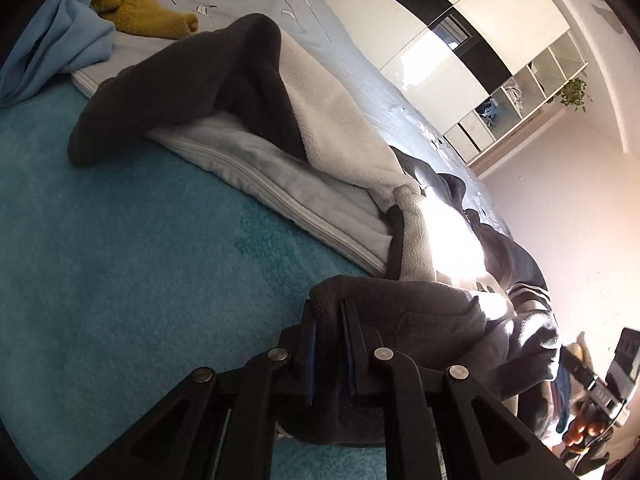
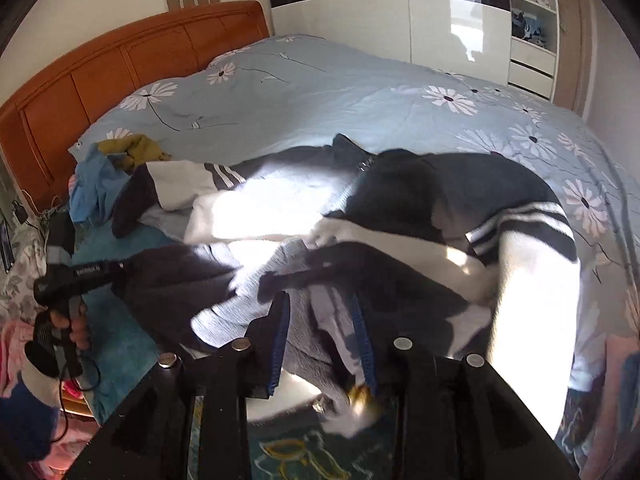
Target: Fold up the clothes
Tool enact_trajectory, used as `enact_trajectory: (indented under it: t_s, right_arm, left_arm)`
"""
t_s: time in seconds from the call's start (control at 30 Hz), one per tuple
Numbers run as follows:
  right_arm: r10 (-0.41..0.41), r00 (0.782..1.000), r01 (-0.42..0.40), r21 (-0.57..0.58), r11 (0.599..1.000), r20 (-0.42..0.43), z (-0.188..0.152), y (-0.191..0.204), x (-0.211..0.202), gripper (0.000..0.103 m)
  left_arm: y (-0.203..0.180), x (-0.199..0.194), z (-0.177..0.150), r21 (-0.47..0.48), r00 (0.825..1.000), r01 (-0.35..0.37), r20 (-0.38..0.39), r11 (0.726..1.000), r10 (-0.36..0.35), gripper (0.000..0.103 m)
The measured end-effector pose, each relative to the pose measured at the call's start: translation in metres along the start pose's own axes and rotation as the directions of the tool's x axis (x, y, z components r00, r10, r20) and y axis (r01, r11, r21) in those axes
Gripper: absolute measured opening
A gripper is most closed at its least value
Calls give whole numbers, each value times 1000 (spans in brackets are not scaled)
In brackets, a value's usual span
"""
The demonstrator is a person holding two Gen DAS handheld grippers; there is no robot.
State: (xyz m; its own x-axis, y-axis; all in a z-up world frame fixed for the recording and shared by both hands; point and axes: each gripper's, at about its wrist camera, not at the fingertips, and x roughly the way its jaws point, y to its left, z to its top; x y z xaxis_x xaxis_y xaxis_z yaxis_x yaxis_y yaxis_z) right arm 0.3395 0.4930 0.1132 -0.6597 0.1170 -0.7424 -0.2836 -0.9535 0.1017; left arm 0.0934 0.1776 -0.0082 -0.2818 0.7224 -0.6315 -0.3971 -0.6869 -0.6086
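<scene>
A dark grey and white fleece jacket (image 2: 400, 208) with striped sleeves lies spread across the bed. In the left wrist view it stretches from a dark sleeve (image 1: 180, 92) down to my fingers. My left gripper (image 1: 330, 320) is shut on a dark grey edge of the jacket (image 1: 392, 308). My right gripper (image 2: 322, 308) is shut on the jacket's grey hem (image 2: 316, 320) near the bed's front edge. The left gripper also shows in the right wrist view (image 2: 116, 270), held by a hand at the left.
A teal towel (image 1: 120, 260) lies under the jacket. A blue garment (image 2: 96, 184) and an olive one (image 2: 134, 150) lie near the wooden headboard (image 2: 100, 68). A floral blue duvet (image 2: 320, 92) covers the bed. A white wardrobe (image 2: 440, 20) stands behind.
</scene>
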Motion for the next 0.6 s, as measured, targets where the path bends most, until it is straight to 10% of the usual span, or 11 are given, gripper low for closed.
enact_trajectory:
  t_s: [0.4,0.5,0.6]
  right_arm:
    - [-64,995,64,-5,998,-76,-28,6,48,33]
    - [-24,999,27,79,997,-40,-24,2,38,6]
    - [-33,999,31,104,994,21,-27,6,3,6]
  left_arm:
    - [-5,-10,-5,26,999,3,-47,1000,-2,25]
    - [-7,-16,-8,36,998,8,-63,999,-6,27]
    - [-8,-22,-10,46,997,14,-80,999,-10,27]
